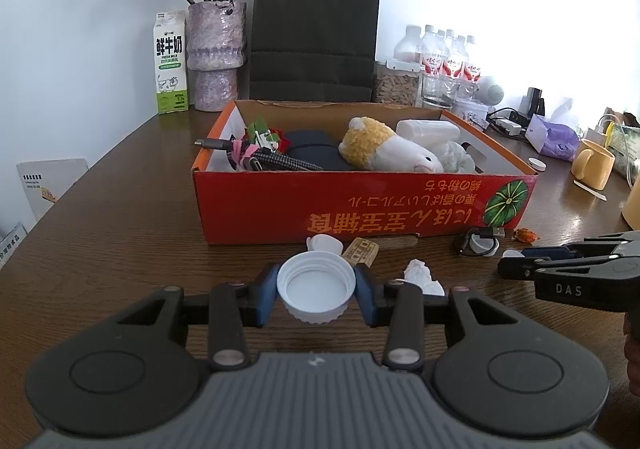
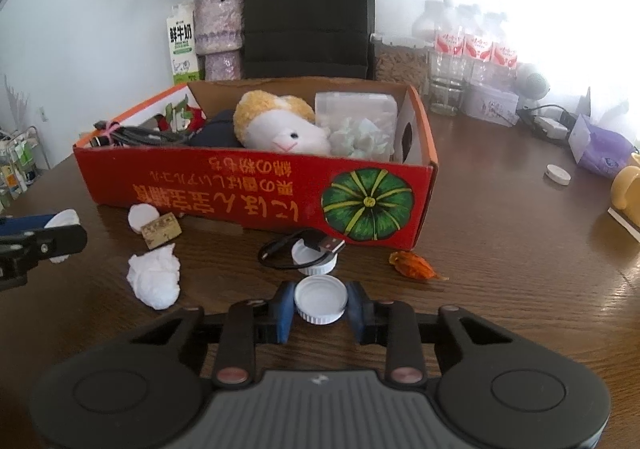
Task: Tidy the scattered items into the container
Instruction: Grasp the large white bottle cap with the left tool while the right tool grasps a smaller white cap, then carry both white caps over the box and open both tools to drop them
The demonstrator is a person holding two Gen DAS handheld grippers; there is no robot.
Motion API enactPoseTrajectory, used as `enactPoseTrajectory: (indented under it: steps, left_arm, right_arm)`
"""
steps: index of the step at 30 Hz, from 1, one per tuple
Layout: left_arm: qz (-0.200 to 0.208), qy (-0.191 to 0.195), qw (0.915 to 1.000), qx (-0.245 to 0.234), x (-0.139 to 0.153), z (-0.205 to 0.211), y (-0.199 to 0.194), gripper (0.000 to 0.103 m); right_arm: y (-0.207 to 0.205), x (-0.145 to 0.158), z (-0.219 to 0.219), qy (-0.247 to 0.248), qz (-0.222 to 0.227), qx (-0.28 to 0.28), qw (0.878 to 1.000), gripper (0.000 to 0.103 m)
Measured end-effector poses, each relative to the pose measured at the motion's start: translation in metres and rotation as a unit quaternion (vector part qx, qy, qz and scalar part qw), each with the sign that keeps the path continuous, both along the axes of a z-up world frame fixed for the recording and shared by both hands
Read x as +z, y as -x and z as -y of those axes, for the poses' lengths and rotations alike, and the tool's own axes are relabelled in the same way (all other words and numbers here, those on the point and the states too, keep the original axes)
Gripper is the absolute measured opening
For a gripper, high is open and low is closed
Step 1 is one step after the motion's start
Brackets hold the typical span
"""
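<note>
- Left wrist view: a big white cap (image 1: 316, 291) is being pinched between the blue pads of the left gripper (image 1: 316, 295), open side up, just short of the red box (image 1: 360, 205) that's sitting mid-table.
- Right wrist view: a smaller white lid (image 2: 320, 299) is being clamped the same way by the right gripper (image 2: 320, 303), near the table's front edge.
- So both grippers are being kept narrow, each loaded with one cap. Looks like the carry-to-box step is being worked on, both sides at once.
- Next move, probably: each cap is lifted over the box's near wall and let go where there's room, maybe beside the plush toy (image 1: 384, 147). The near wall needs clearing first.
- Loose stuff being left for later: crumpled tissue (image 2: 154, 279), cork (image 2: 161, 229), USB cable (image 2: 304, 247) draped over another lid, orange wrapper (image 2: 414, 265).
- The clear bag in the box's right end is only being shown properly by the right view; the left view is showing the cable bundle at the box's left end better.
</note>
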State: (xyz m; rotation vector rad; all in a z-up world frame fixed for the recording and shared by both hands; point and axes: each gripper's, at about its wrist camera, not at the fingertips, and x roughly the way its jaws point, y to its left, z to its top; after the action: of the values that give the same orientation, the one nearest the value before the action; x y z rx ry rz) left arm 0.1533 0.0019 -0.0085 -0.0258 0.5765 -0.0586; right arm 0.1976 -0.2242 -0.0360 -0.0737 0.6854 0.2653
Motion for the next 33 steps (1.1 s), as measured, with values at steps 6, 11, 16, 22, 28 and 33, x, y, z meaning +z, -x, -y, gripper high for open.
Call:
enactPoseTrajectory:
  steps: [6, 11, 16, 22, 28, 33]
  left_arm:
    - [0.023, 0.006, 0.9997, 0.003, 0.014, -0.001, 0.001, 0.041]
    - [0.063, 0.003, 0.998, 0.001, 0.04, 0.002, -0.005, 0.041]
    - [0.098, 0.006, 0.9952, 0.003, 0.064, 0.008, -0.017, 0.041]
    - [0.119, 0.017, 0.9927, 0.009, 0.079, 0.013, -0.034, 0.041]
    - [0.12, 0.021, 0.9924, 0.018, 0.082, 0.016, -0.061, 0.041]
    - [0.106, 0.021, 0.9938, 0.024, 0.074, 0.018, -0.085, 0.041]
  right_arm:
    - [0.009, 0.024, 0.001, -0.012, 0.038, 0.001, 0.999, 0.027]
    - [0.007, 0.056, -0.003, -0.022, 0.088, 0.008, 0.996, 0.027]
    - [-0.005, 0.081, -0.01, -0.031, 0.123, 0.012, 0.992, 0.027]
    - [-0.024, 0.089, -0.019, -0.041, 0.131, 0.011, 0.991, 0.027]
    - [-0.05, 0.086, -0.025, -0.046, 0.123, 0.004, 0.991, 0.027]
    - [-0.07, 0.074, -0.028, -0.042, 0.107, -0.004, 0.993, 0.027]
